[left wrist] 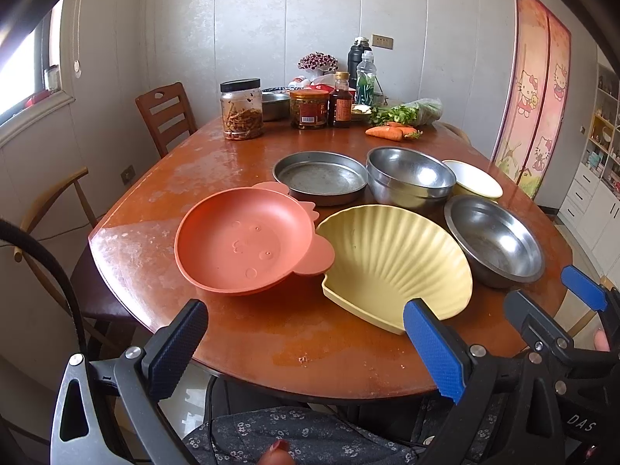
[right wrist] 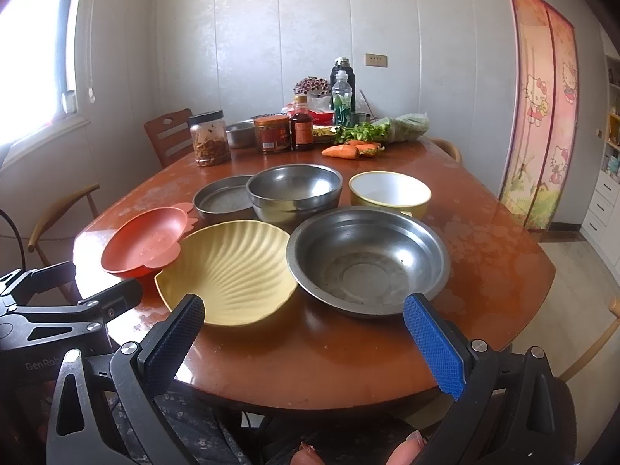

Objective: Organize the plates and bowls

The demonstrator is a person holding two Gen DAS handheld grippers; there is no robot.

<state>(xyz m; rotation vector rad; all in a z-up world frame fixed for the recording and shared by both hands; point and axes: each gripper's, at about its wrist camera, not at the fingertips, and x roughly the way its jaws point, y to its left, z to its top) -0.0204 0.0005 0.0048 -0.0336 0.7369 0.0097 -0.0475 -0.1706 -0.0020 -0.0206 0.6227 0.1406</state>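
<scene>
Both grippers are held wide apart over the near edge of the table (left wrist: 147, 240), nothing gripped or touched. Left gripper (left wrist: 306, 343) is seen with blue textured pads, jaws spread, pointed at the gap between the orange plate (left wrist: 244, 240) and the shell-shaped yellow plate (left wrist: 391, 259). Right gripper (right wrist: 304, 339) is likewise spread, aimed at the gap between the shell plate (right wrist: 232, 271) and the wide steel basin (right wrist: 368, 259); it is also visible at the right edge of the left wrist view (left wrist: 593, 294).

Nearest dishes: the orange plate, matte plastic with lobed ear-like tabs and a faint embossed face, empty, seemingly stacked on a second one of the same colour. Just beside it on the right, its edge touched or slightly overlapped, the yellow plate, ribbed like a scallop, empty. Right of that, the steel basin, shiny and empty.

Behind these, a flat round metal pan (left wrist: 321, 179) with low walls, empty and dull. Next to it, stacked steel bowls (left wrist: 410, 180), nested, top one empty. Further right, a yellow bowl (right wrist: 389, 193) with white inside, empty.

At the far end, carrots (right wrist: 345, 150), bagged greens (right wrist: 391, 128), a clear jar (left wrist: 241, 110) of brownish strips with black lid, a red-lidded jar (left wrist: 309, 110), a sauce bottle (left wrist: 341, 102), and a plastic bottle (right wrist: 343, 99) are grouped.
</scene>
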